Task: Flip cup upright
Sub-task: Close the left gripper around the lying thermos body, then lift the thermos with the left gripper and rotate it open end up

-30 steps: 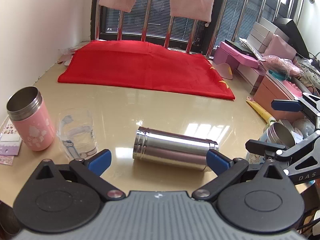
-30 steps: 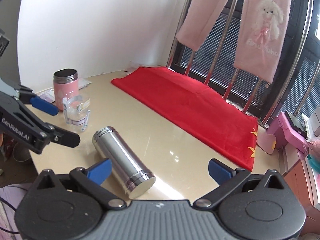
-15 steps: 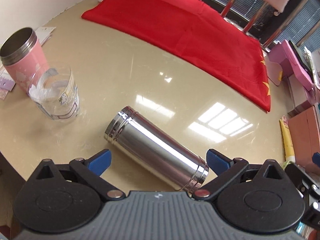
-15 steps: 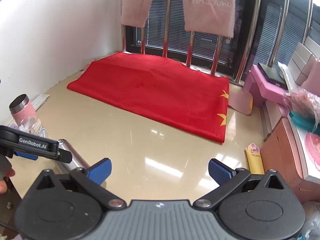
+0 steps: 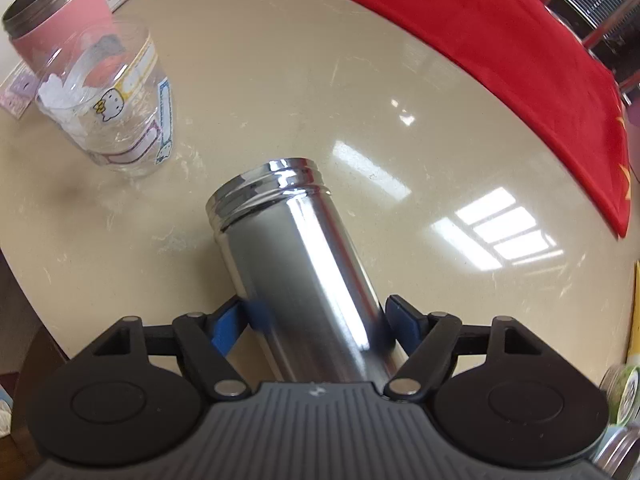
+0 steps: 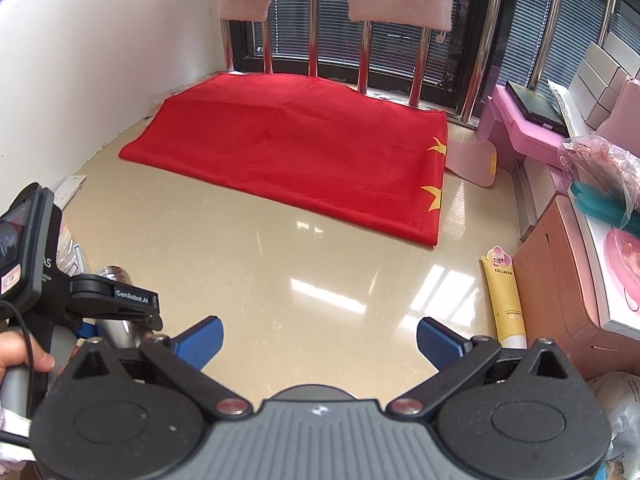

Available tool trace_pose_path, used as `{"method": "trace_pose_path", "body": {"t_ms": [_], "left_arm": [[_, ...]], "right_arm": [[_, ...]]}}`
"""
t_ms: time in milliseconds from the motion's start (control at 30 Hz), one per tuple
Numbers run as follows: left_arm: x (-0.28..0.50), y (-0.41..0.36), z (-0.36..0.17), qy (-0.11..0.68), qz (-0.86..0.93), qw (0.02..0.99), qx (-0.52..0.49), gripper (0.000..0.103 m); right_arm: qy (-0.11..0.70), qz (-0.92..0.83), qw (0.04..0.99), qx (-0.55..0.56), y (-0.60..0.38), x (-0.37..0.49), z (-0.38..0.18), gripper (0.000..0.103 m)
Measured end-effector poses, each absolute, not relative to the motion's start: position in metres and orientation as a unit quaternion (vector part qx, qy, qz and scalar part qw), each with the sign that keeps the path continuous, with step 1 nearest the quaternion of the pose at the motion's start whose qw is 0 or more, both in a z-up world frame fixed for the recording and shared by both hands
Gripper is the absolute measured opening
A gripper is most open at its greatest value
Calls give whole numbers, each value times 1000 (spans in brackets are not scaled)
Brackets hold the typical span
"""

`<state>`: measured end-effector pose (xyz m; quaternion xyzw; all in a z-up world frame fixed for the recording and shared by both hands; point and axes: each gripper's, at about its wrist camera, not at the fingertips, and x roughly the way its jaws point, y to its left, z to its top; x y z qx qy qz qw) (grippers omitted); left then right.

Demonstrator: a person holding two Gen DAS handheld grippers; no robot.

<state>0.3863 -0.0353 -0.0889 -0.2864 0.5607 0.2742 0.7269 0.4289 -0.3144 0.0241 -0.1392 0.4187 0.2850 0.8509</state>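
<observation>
A shiny steel cup (image 5: 296,256) lies on its side on the beige table (image 5: 320,100), its threaded mouth pointing away from my left gripper. My left gripper (image 5: 316,320) has its blue pads on both sides of the cup's body near the base, closed against it. In the right wrist view the cup (image 6: 116,304) shows at the lower left, partly hidden behind the left gripper's body (image 6: 116,298). My right gripper (image 6: 318,340) is open and empty above bare table, to the right of the cup.
A clear printed glass (image 5: 108,116) and a pink steel-rimmed cup (image 5: 60,20) stand at the far left. A red flag cloth (image 6: 304,156) covers the back. A yellow tube (image 6: 505,304), pink boxes (image 6: 560,280) and clutter line the right edge.
My left gripper has come down over the lying steel cup and its pads have closed on the body. My right gripper has drawn back to the right and stayed open.
</observation>
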Motion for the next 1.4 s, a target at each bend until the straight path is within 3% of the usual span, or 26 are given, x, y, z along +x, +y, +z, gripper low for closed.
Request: {"method": "trace_pose_path", "body": {"t_ms": [300,433,800,967,1400], "left_arm": [[395,-63,-65,627,86,774,-25,71],[398,-73,-61,639,26,768,33,70],[394,-70,-83,661,-33,748,51,70],[384,-59,-73,627,-21,778,31,90],[350,-52,-49,532,-6,847,26,102]], "right_arm": [[432,288,846,-116,-309,418,25,103],[432,282,850,-104,-307,412,24,103],[408,286,859,-121,-298,395,7,103],[375,306,868,-112,-291,380,2,103],[266,358,882,-153,-281,326,-34,103]]}}
